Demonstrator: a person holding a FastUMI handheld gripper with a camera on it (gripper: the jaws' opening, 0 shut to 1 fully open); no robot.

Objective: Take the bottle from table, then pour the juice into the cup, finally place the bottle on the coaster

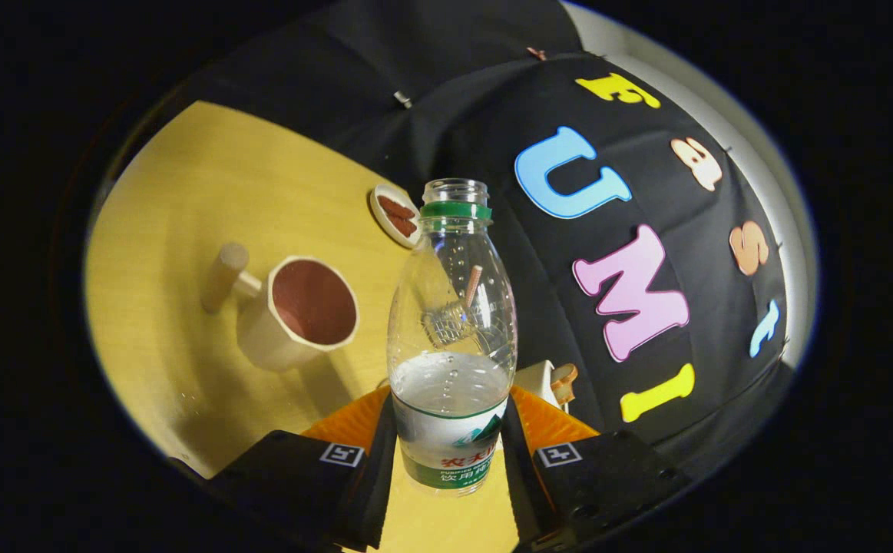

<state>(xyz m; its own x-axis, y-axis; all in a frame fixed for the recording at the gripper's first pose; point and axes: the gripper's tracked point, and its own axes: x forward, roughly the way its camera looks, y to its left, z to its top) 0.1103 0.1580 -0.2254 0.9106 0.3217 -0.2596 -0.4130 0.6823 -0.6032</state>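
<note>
Gripper view shows you, leftmost on the yellow wooden table [185,200], the cup [300,311]: a pale mug with a reddish inside and a round peg handle [223,276], standing open and, as far as you can tell, with no liquid in it. Beyond it, near the booth wall, lies a small oval coaster [395,215] with a reddish pattern. Next comes the clear plastic bottle [452,330], uncapped, green ring at its neck, roughly a third full of clear liquid. Your gripper [450,442] has its two fingers pressed against the labelled lower part, one on each side, so the jaws are clamped on the bottle. Just right of the bottle, a small white object [546,382] peeks out behind the finger; what it is you cannot tell.

You appear to be in the carry toward pouring, with the grasp made. Next, bring the bottle's mouth over the cup, then tilt slowly; the open neck will spill if you swing fast.
</note>
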